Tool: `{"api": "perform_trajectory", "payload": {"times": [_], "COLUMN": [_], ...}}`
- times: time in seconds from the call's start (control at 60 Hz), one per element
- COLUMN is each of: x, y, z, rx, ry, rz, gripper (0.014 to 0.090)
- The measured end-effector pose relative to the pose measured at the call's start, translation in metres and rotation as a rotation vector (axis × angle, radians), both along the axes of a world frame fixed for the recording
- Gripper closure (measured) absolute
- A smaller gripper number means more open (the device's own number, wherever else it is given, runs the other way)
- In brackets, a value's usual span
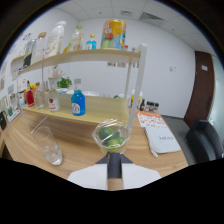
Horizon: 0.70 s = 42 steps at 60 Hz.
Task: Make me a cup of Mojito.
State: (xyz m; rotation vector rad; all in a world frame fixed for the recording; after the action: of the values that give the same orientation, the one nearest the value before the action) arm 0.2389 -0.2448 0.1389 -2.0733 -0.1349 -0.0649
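Gripper view: the hand-held gripper (114,159) occupies the lower centre of the frame, its fingers converging into a narrow dark stem directly beneath a clear plastic cup (112,135). The cup appears lifted above the bench (75,142) and contains green lime pieces (111,138); the fingers appear clenched on its base, though the contact points are hidden by the cup itself. To the lower left of the cup, an empty clear glass (50,146) stands on the wooden bench. Behind it, in the left half of the frame, a two-tier wooden shelf (95,56) rests on the bench. The lower tier carries a blue bottle (78,103), a clear bottle with a red label (53,100), a red bottle (30,96) and a small green plant (64,82). The upper tier carries several tall bottles and a colourful carton (113,34). To the right of the cup, a white booklet (161,138) lies on the bench. A dark chair (204,137) stands at the right edge, below a dark brown door (202,82).
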Motion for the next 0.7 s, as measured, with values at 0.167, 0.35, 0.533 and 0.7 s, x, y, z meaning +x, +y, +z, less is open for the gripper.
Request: {"api": "perform_trajectory", "payload": {"times": [0.167,0.35,0.533,0.7], "x": [0.028,0.033,0.031,0.032], "y": [-0.017,-0.029,-0.03,-0.028], "z": [-0.079,-0.117,-0.138,-0.141], "rx": [-0.175,-0.271,-0.298,-0.307], "ry": [0.082,0.142,0.142,0.128], "rz": [-0.057,-0.084,-0.074,-0.067], "gripper": [0.089,0.0888,0.0879,0.0835]}}
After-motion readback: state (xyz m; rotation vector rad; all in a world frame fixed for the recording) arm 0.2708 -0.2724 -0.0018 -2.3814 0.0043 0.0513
